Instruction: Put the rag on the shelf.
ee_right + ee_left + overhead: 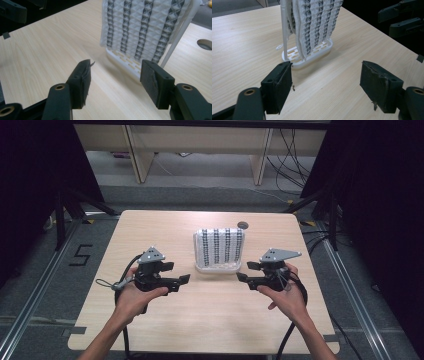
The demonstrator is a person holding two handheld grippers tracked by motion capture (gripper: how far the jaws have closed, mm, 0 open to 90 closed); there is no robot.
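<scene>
White rack with a patterned cloth draped inside.

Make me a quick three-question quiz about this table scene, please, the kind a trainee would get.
1. True or false: the left gripper holds the white rack.
2. What hangs on the rack? A) patterned white cloth B) plates C) keys
3. On which side of the rack is the right gripper in the high view?

Key: 1. False; its jaws stand open, with nothing between them. 2. A, the cloth. 3. To its right, above the wooden table.
</scene>
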